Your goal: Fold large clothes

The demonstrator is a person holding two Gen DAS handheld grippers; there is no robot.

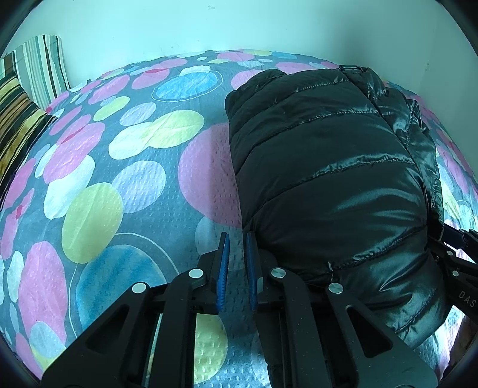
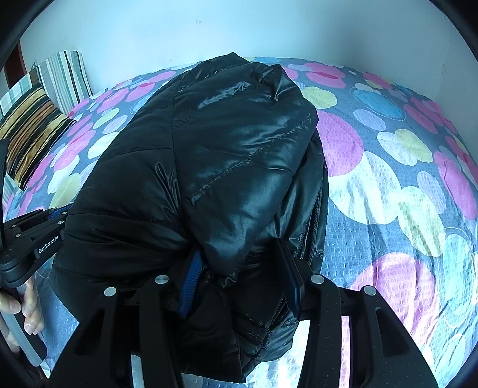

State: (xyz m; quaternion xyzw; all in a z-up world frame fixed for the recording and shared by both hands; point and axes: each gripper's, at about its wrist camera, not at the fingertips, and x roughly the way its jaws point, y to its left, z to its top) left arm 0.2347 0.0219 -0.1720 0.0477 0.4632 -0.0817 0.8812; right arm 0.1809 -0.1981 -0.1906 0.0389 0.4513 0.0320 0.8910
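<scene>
A shiny black quilted puffer jacket (image 1: 328,167) lies folded into a bulky bundle on the bed. My left gripper (image 1: 237,238) is shut, its blue pads (image 1: 223,268) almost together with nothing between them. It rests on the sheet just beside the jacket's near left edge. In the right wrist view the jacket (image 2: 227,143) fills the middle. My right gripper (image 2: 239,250) is shut on a thick fold at its near edge. The left gripper (image 2: 56,215) shows at the left of that view, with a person's hand (image 2: 27,301) on its handle.
The bed wears a grey sheet with pink, blue and yellow circles (image 1: 119,179). Two striped pillows (image 1: 27,98) lean at the far left against a pale wall (image 1: 209,24). Bare sheet (image 2: 403,179) lies to the right of the jacket.
</scene>
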